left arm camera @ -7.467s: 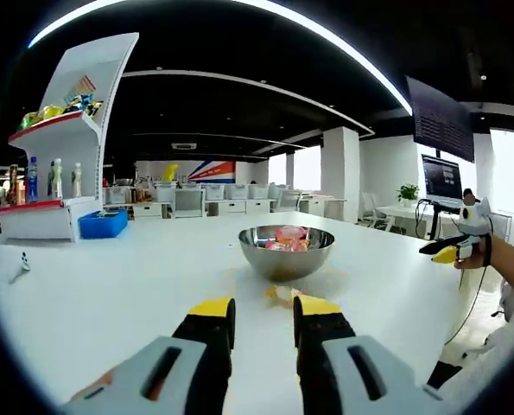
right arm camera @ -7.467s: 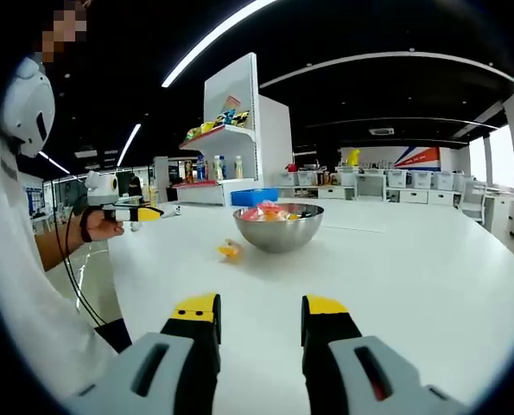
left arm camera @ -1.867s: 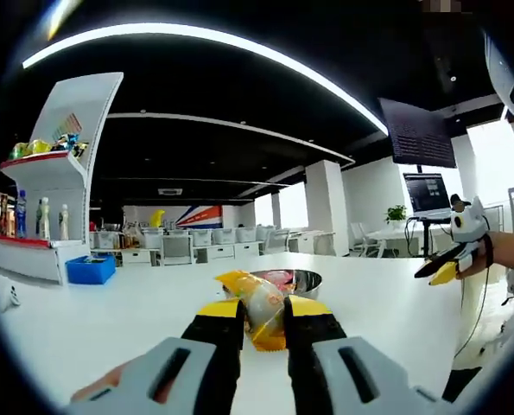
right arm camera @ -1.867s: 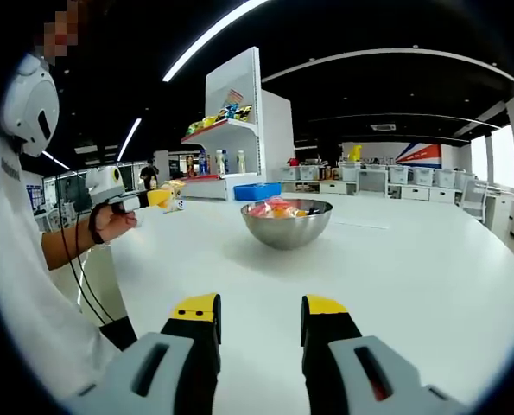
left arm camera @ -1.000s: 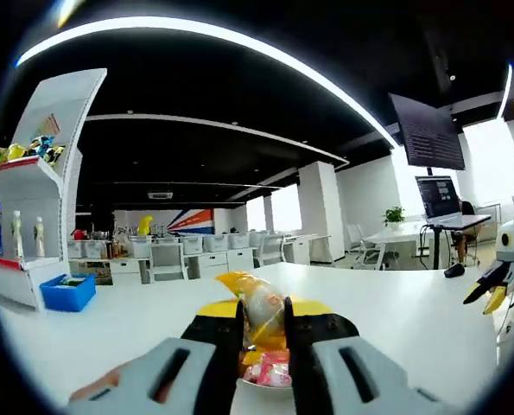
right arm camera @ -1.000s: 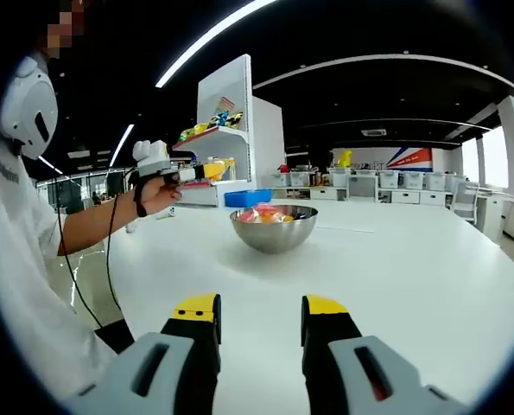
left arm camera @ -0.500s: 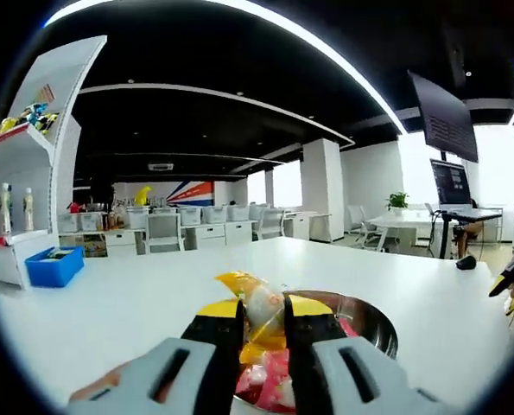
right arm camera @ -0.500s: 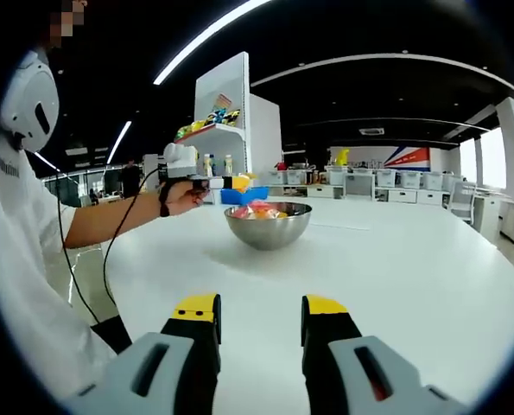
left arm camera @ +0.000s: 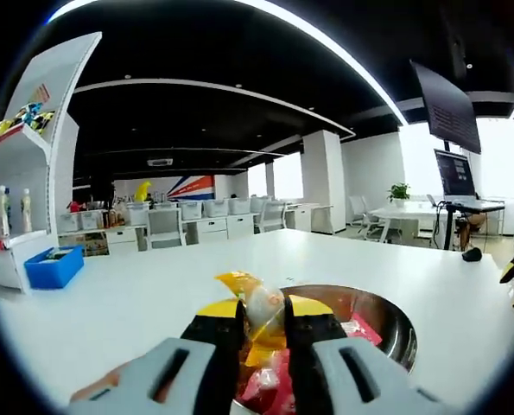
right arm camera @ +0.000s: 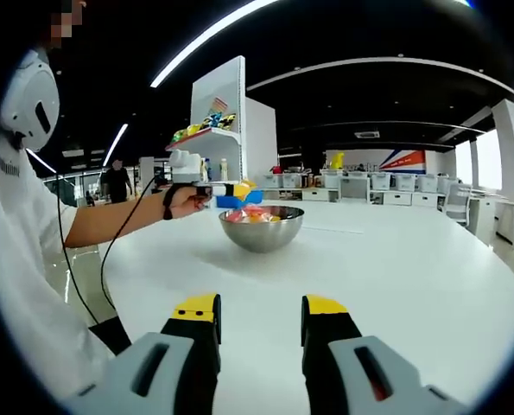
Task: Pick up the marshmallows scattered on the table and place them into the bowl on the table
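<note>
Since half a second ago our left gripper has come further over the one bowl, jaws clamped on one yellow-wrapped marshmallow above the sweets inside. Our right gripper hangs with jaws apart over the white table, bowl at twelve o'clock.

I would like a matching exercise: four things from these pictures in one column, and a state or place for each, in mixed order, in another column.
Things:
1. left gripper
2. right gripper
3. bowl
4. blue bin

States or places:
A. open, holding nothing
B. on the white table, holding wrapped sweets
C. shut on a yellow-wrapped marshmallow
D. at the foot of the white shelf unit

Pairs: 1-C, 2-A, 3-B, 4-D
</note>
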`<state>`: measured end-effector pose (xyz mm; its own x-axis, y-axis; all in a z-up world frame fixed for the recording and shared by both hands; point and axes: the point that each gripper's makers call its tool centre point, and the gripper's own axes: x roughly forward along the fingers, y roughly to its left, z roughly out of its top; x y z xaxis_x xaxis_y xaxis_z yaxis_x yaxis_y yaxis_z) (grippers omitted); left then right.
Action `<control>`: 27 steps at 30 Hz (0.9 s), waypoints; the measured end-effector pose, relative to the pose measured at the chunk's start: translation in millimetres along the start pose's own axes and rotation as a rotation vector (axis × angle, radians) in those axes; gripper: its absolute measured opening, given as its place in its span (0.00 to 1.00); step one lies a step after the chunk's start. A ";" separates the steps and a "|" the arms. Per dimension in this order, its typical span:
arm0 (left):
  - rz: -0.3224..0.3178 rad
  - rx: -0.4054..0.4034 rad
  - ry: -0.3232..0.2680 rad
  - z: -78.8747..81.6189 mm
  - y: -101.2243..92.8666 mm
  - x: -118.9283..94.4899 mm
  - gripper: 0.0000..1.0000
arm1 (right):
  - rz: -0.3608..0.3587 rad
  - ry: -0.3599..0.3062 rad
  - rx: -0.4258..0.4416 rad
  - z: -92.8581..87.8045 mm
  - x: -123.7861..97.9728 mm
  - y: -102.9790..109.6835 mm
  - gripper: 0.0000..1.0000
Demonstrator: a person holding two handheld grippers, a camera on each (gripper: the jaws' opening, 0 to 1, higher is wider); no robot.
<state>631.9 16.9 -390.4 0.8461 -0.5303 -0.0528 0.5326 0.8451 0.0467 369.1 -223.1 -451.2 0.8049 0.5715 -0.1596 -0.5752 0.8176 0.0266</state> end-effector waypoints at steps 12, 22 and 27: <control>-0.043 0.051 0.008 4.0 -13.3 -5.8 0.29 | -0.002 -0.006 0.002 -0.3 -2.3 -1.1 0.37; -0.051 0.066 -0.056 29.6 -17.0 -34.8 0.29 | -0.001 -0.019 -0.014 6.8 -4.3 -2.0 0.37; -0.046 0.077 -0.093 44.4 -14.2 -60.8 0.29 | -0.007 -0.017 -0.038 13.5 -6.2 -8.4 0.37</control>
<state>573.8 34.0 -343.6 0.8169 -0.5757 0.0355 0.5681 0.8137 0.1231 370.9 -232.6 -437.1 0.8110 0.5674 -0.1424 -0.5746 0.8184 -0.0118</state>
